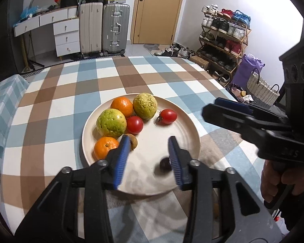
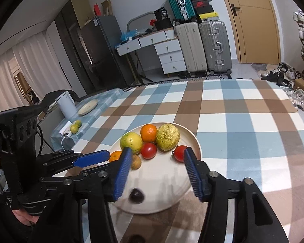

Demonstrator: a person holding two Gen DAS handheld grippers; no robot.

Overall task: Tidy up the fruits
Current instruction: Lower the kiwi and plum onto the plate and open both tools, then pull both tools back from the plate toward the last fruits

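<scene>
A cream plate [image 1: 184, 125] [image 2: 172, 174] on the checked tablecloth holds two green guavas [image 1: 111, 123], two oranges [image 1: 122, 106], two red tomatoes [image 1: 167, 116], a small brown fruit [image 1: 133, 141] and a small dark fruit [image 1: 165, 164] [image 2: 136, 196]. My left gripper [image 1: 149, 143] is open over the plate's near half, with the dark fruit beside its right finger. My right gripper [image 2: 157, 154] is open and empty above the plate; it also shows in the left wrist view [image 1: 229, 109] to the plate's right.
A side table at the left holds an empty plate [image 2: 88, 107], a white kettle [image 2: 65, 105] and two green fruits [image 2: 76, 126]. Suitcases [image 2: 202, 46], drawers and a shoe rack [image 1: 223, 40] stand beyond the table's far edge.
</scene>
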